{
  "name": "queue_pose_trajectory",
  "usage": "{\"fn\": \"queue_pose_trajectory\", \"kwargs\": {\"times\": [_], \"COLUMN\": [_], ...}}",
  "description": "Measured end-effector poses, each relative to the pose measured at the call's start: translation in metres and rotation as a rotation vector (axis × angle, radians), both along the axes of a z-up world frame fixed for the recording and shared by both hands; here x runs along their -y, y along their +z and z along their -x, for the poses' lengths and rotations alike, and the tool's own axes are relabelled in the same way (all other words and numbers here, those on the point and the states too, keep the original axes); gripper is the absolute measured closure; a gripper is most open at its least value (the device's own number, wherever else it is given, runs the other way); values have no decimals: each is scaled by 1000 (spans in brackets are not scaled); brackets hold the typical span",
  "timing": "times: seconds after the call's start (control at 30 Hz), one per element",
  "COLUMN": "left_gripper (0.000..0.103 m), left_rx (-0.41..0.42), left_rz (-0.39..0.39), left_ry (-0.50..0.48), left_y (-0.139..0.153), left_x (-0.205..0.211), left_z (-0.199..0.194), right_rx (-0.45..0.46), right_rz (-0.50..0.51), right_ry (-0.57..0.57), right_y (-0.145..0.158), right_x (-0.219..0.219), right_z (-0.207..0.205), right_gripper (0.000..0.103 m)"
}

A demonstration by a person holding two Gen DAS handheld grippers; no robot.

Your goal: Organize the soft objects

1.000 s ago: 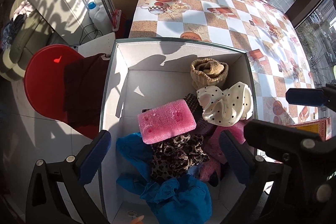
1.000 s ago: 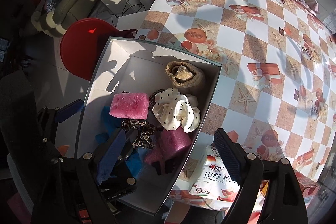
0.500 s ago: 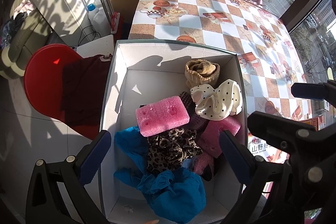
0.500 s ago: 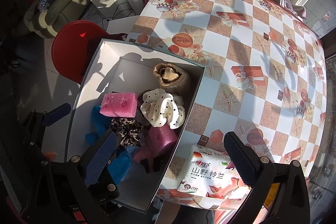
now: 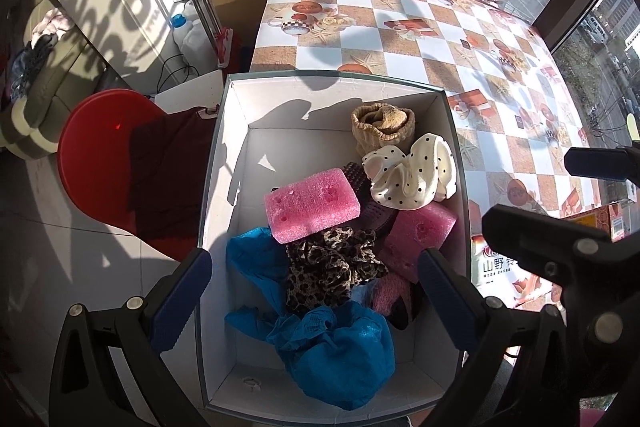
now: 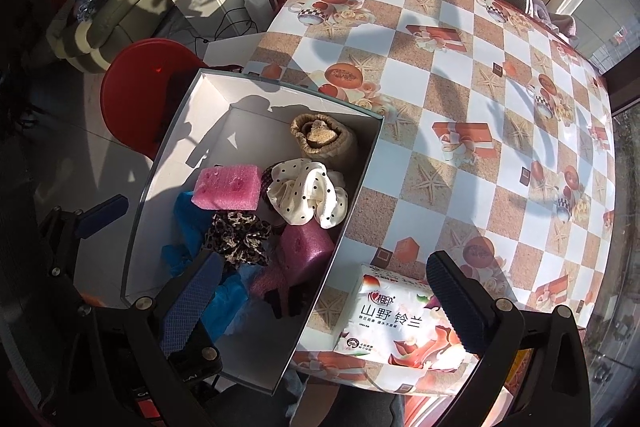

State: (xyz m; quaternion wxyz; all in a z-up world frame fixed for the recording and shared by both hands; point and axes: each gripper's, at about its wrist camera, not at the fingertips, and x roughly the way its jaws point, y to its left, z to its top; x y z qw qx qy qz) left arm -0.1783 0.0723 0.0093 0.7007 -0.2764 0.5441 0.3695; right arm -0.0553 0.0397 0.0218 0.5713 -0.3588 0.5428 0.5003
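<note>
Left tool spread wide, nothing between its pads, above the near half of the box. Right tool also fully spread and empty, straddling the box's right wall: one finger over the box interior, the other over the tissue pack.

Box: white, open-topped, at the worktop's near left corner, its left side overhanging the edge above the floor. Contents bunched toward the right wall and near end: pink foam on top, second pink foam against the right wall, leopard scrunchie, blue cloth, polka-dot scrunchie, tan knit at the far right corner. Far-left floor of the box bare.

Tissue pack just beside the box's right wall, at the near worktop edge. Rest of the checkered worktop open out to the far edge. Red stool with a dark cloth left of the box, below worktop level.
</note>
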Motion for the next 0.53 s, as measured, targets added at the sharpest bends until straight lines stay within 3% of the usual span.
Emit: {"fn": "queue_pose_trajectory", "kwargs": {"times": [0.4, 0.53], "left_gripper": [0, 0], "left_rx": [-2, 64], "left_rz": [-26, -49], "left_ry": [1, -18], "left_y": [7, 18], "left_x": [5, 10], "left_z": [-2, -2], "right_rx": [-8, -20], "right_rz": [-12, -16], "right_ry": [-12, -27], "right_y": [3, 4], "right_x": [10, 15], "right_z": [-2, -6], "right_gripper": [0, 0]}}
